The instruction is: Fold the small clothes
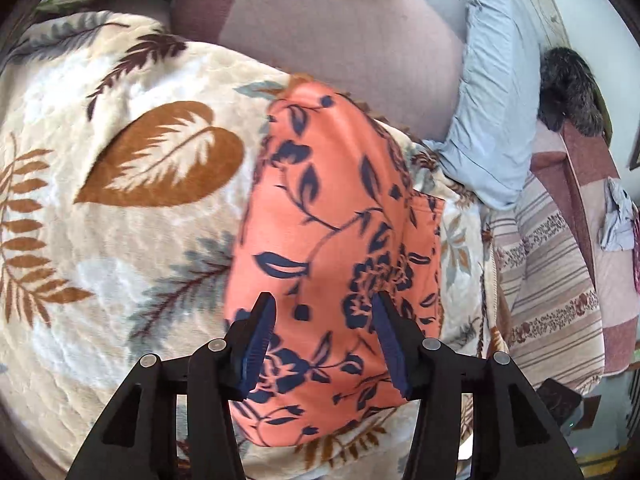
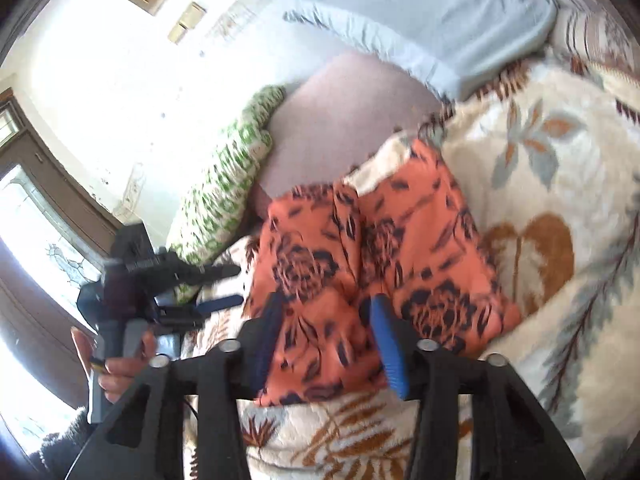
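Orange floral garment (image 1: 340,240) lies flat on the leaf-print blanket (image 1: 120,200), long axis running near to far. Left tool (image 1: 324,336) and right tool (image 2: 324,336) both wide apart, empty, above its near edge; neither clearly nearer.

A bed (image 1: 344,36) with a mauve sheet carries a cream blanket (image 1: 120,208) printed with brown and grey leaves. An orange garment (image 1: 336,216) with dark blue flowers lies flat on the blanket. A pale blue pillow (image 1: 492,92) rests at the bed's head, and a green-and-white checked pillow (image 2: 224,184) sits along its far edge.
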Available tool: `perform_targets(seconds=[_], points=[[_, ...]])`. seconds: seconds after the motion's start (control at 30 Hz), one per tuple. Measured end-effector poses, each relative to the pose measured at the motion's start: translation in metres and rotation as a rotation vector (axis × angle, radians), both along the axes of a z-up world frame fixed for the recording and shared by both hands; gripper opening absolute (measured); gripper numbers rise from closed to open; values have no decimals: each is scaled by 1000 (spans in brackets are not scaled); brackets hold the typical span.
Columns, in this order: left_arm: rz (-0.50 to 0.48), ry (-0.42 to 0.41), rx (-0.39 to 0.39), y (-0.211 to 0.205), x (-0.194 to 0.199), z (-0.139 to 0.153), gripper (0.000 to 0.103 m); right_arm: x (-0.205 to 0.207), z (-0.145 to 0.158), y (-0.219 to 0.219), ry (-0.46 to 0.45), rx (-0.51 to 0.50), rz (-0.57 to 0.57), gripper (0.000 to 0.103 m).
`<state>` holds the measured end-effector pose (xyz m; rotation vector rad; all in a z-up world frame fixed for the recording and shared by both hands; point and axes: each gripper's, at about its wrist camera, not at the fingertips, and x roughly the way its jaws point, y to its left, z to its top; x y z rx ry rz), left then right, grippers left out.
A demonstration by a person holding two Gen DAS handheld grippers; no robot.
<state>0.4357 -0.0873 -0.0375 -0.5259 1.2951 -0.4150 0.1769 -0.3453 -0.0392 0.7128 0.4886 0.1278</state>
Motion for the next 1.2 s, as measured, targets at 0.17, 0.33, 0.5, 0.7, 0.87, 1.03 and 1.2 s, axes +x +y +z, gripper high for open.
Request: perform_targets(seconds=[0.17, 0.33, 0.5, 0.7, 0.87, 1.03, 1.2], points=[[64, 62, -38, 17, 2, -22, 50, 86, -12, -15, 122, 83, 123, 77], [38, 70, -54, 10, 8, -41, 50, 149, -56, -2, 249, 95, 194, 75], [63, 19, -25, -4, 13, -46, 41, 162, -62, 12, 200, 126, 291, 27], [32, -99, 21, -40, -3, -10, 34, 131, -4, -9, 69, 11, 250, 16], [-18, -140, 192, -86, -6, -13, 32, 133, -12, -33, 159, -126, 183, 11], [-52, -167, 303, -120, -11, -22, 32, 132, -51, -56, 222, -80, 140, 7], [-75, -212, 384, -140, -21, -19, 35, 132, -63, -59, 231, -34, 138, 15]])
